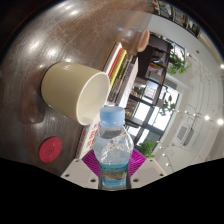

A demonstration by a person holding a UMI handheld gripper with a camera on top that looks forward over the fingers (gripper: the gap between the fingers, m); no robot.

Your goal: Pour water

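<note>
i have a clear water bottle (113, 150) pinched in the gripper (113, 168), both fingers pressing on its sides; the magenta pads (92, 160) show at either side of the bottle's body, tight against the plastic. the bottle has a pale blue label band and a light blue neck, and its top points away from me, toward the cup (73, 91). i cannot tell whether a cap is on it

the cup is cream coloured and sits just ahead of the fingers and a little to their left, its mouth facing the bottle so that i look into its pale inside. the bottle's top is right at the cup's rim on the near side; i cannot tell whether they touch. the whole view is tipped over, so the table (55, 40) runs up ahead of the gripper as a brown surface with bright glints of light on it

to the left of the fingers, near them, a round red disc (50, 149) lies on the table. beyond the cup, to the right of it, a stack of books (121, 62) rests at the table's edge. further right i see a room with dark shelving (160, 85), green plants (180, 63) and bright windows
</note>
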